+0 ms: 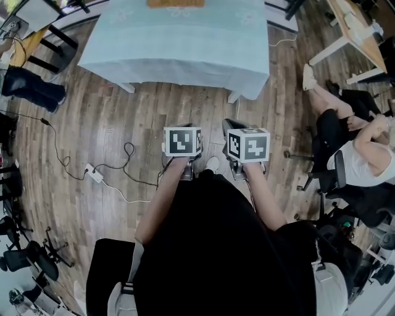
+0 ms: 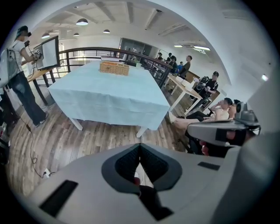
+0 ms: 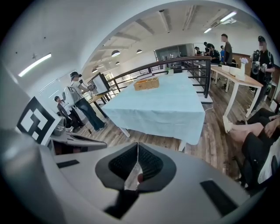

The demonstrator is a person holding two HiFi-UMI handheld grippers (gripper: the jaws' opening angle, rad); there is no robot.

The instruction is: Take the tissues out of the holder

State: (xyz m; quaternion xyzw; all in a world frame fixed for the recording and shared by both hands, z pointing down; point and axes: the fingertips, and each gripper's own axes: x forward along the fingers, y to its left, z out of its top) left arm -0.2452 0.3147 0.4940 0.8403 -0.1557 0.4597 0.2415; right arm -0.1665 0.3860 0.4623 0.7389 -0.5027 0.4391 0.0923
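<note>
The left tongs [image 2: 139,151] and right tongs [image 3: 137,151] are held pressed together and empty, close to the body, because the wicker holder [image 1: 176,2] rests well apart on the counter [image 1: 173,43], top centre of the head view; an approach is judged pending.

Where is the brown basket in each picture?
Head view: only a brown strip of the wicker basket shows, at the very top edge, a little left of the middle.
Left gripper view: upper left of the middle, on the far part of the tabletop.
Right gripper view: just above the middle, on the far part of the tabletop.
Shared landmark: the table with the light blue cloth under the basket.
</note>
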